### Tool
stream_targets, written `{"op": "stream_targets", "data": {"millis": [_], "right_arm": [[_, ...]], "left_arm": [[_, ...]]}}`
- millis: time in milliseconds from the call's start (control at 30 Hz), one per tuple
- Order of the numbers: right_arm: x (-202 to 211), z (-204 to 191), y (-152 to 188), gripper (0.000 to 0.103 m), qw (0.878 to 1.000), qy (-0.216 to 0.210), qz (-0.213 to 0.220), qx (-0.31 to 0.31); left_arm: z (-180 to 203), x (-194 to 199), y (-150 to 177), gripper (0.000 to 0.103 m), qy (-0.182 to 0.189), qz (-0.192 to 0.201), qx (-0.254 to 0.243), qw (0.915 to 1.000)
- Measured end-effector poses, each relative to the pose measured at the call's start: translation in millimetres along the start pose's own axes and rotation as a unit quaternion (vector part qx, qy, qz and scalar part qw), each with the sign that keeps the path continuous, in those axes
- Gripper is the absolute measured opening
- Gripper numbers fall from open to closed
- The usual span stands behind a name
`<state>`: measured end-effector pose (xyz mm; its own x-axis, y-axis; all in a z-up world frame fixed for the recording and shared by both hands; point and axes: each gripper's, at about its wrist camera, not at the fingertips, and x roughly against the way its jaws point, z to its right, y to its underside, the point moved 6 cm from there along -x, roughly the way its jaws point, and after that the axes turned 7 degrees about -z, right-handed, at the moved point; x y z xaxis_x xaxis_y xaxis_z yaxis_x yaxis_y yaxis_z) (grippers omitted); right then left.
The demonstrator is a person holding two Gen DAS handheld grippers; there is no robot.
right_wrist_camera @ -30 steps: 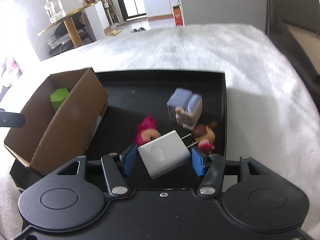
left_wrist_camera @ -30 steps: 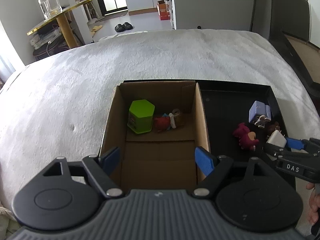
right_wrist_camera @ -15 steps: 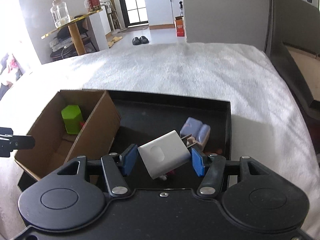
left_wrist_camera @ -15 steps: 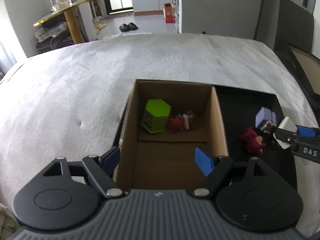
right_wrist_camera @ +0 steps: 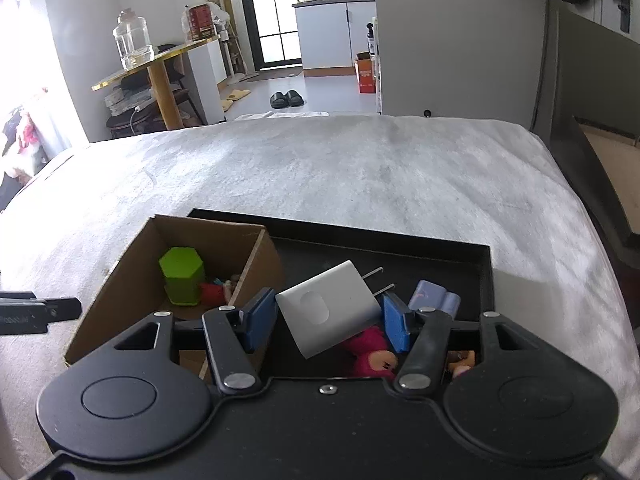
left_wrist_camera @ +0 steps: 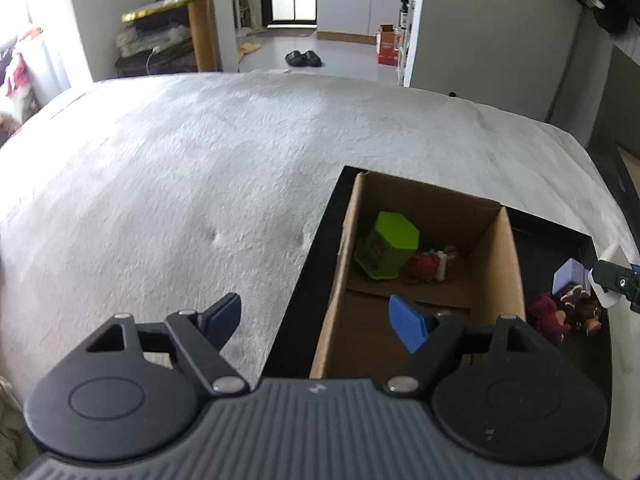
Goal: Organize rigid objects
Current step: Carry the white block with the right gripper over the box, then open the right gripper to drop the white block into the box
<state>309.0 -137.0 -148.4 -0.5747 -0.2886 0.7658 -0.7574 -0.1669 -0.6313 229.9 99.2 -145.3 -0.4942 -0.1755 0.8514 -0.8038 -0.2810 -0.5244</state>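
My right gripper (right_wrist_camera: 328, 314) is shut on a white plug charger (right_wrist_camera: 332, 312), tilted with its prongs up and right, held above the black tray (right_wrist_camera: 400, 236). In the tray lie a lavender block (right_wrist_camera: 436, 298) and a magenta plush toy (right_wrist_camera: 368, 350). A cardboard box (right_wrist_camera: 132, 280) stands in the tray's left part and holds a green hexagonal container (right_wrist_camera: 182, 276) and a small red toy (left_wrist_camera: 424, 268). My left gripper (left_wrist_camera: 316, 316) hangs over the box's left edge and the bed cover. Its jaws are closing with nothing between them.
The tray rests on a white fuzzy bed cover (left_wrist_camera: 180, 200) that spreads to the left and beyond. A dark frame (right_wrist_camera: 592, 184) runs along the bed's right side. A gold-topped side table with a glass jar (right_wrist_camera: 132, 44) stands past the bed.
My right gripper has risen and drawn back with the charger held the same way. My left gripper has slid left, from over the box's middle to its left edge.
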Motion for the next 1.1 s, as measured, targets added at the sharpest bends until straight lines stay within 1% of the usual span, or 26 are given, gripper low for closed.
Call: {"op": "stream_targets", "data": {"millis": [67, 133, 200, 300, 367, 433, 467, 500, 533, 567, 600, 633, 667, 933, 1100], "right_arm": [[0.5, -8.2, -3.5, 0.056, 1.0, -0.001, 0.002, 0.004], [-0.9, -17.8, -6.4, 0.056, 1.0, 0.0, 0.003, 0.012], [-2.9, -25.2, -8.9, 0.056, 1.0, -0.001, 0.003, 0.015], [-5.4, -38.4, -13.0, 0.056, 1.0, -0.002, 0.004, 0.024], [-7.1, -46.3, -15.3, 0.056, 1.0, -0.003, 0.005, 0.029], [-9.5, -54.2, -18.1, 0.056, 0.999, -0.004, 0.005, 0.033], [-10.0, -57.0, -18.9, 0.056, 0.999, -0.005, 0.005, 0.033], [-11.6, -61.0, -20.2, 0.056, 0.999, -0.006, 0.005, 0.035], [-12.9, -64.2, -20.5, 0.056, 0.999, -0.006, 0.004, 0.037], [-14.2, -67.5, -21.1, 0.056, 0.999, -0.007, 0.003, 0.04], [-16.3, -71.8, -21.7, 0.056, 0.999, -0.008, 0.002, 0.044], [-18.1, -75.2, -21.9, 0.056, 0.999, -0.008, 0.0, 0.047], [-20.5, -79.3, -21.8, 0.056, 0.999, -0.008, -0.002, 0.051], [-44.5, -114.3, -13.4, 0.056, 0.996, -0.022, -0.035, 0.077], [-54.9, -131.6, -13.1, 0.056, 0.996, -0.024, -0.039, 0.075]], "left_arm": [[-3.5, -3.1, 2.1, 0.077, 0.01, -0.004, 0.009, 0.9999], [-7.2, -5.5, 4.6, 0.073, 0.016, -0.005, 0.014, 0.9998], [-8.8, -9.5, 7.2, 0.064, 0.021, -0.006, 0.014, 0.9997], [-10.9, -17.7, 12.1, 0.055, 0.04, -0.017, 0.021, 0.9988], [-12.6, -23.3, 14.7, 0.051, 0.055, -0.021, 0.027, 0.9979], [-12.6, -29.0, 18.5, 0.043, 0.063, -0.026, 0.027, 0.9973], [-12.3, -31.0, 20.1, 0.036, 0.066, -0.027, 0.023, 0.9972], [-11.7, -32.9, 21.9, 0.031, 0.067, -0.029, 0.018, 0.9972], [-11.3, -34.5, 23.6, 0.029, 0.069, -0.03, 0.017, 0.997], [-11.3, -36.4, 25.1, 0.023, 0.072, -0.031, 0.016, 0.9968], [-11.4, -38.0, 26.3, 0.016, 0.073, -0.032, 0.015, 0.9967], [-10.9, -40.3, 27.3, 0.012, 0.076, -0.034, 0.013, 0.9964], [-10.8, -41.5, 28.5, 0.011, 0.08, -0.033, 0.012, 0.9962], [-13.9, -42.5, 31.4, 0.011, 0.094, -0.03, 0.023, 0.9948], [-13.1, -42.0, 31.7, 0.011, 0.11, -0.034, 0.029, 0.9929]]}}
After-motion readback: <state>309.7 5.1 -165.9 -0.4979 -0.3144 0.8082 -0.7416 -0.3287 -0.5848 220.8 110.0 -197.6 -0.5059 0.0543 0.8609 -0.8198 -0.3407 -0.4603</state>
